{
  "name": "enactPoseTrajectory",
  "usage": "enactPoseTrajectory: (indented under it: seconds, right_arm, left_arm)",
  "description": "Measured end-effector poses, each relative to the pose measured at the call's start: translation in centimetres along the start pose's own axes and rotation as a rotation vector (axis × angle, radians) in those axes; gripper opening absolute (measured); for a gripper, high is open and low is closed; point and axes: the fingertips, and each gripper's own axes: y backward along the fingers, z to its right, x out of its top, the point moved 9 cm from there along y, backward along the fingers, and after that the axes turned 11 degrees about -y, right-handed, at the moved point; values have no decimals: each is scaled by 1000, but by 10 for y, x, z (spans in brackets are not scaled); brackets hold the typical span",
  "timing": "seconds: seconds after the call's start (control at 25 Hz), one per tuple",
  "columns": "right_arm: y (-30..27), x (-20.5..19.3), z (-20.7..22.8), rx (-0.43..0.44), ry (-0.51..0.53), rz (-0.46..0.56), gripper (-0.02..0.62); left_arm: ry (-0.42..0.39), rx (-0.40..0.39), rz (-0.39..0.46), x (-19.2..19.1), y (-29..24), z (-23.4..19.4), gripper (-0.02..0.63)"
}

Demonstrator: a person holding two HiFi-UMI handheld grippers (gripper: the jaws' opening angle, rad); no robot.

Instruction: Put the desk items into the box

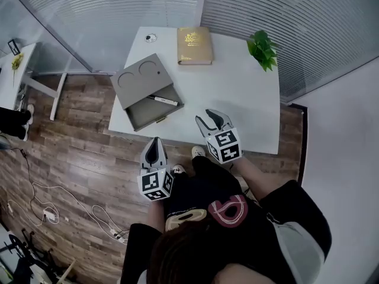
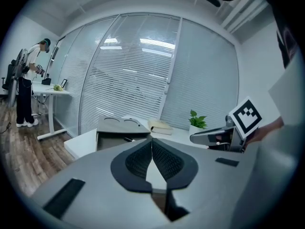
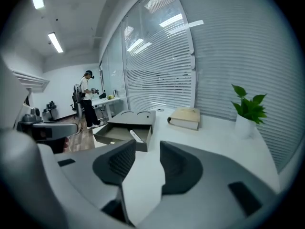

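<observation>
Reaching for the book (image 1: pixel 194 45) at the table's (image 1: pixel 237 93) far edge, the open, empty right gripper (image 1: pixel 213 120) could nudge the box (image 1: pixel 140 77) off the left edge; the left gripper (image 1: pixel 156 140) is closed, empty.

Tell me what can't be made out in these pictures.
Head view: round thing too small to identify.
Every view: book cover print too small to read.
Head view: box rear half hidden under its lid.
Head view: pot hidden by the plant leaves.
</observation>
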Motion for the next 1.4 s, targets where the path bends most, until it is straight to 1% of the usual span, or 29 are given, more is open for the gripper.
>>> enactPoseTrajectory:
  seconds: [0.2,0.28,0.4,0.56,0.8,1.12,1.4]
  right_arm:
    - [15,-21,3,-43,-39,26,115]
    - [19,-27,3,-59,-48,33,72]
    - [25,-33,2,-77,-59,31,33]
    - [35,-38,1,-98,-70,55,12]
    - [50,-38,1,-130,-55,130,9]
    - [54,-39,0,-139,-19,135,8]
    - [54,-40,6,-147,-26,128,8]
  left_arm:
    - [-8,-25,-13,-5,4,2,18]
    - [-9,-33,-15,-7,6,2,18]
    - [-11,-44,-19,-8,9,1,18]
    - [-15,-60,-27,-11,12,3,18]
    - [-19,-76,-25,-13,15,7,18]
    - [-25,-80,-19,-13,16,8,18]
    - [-31,-87,-15,-11,11,10,18]
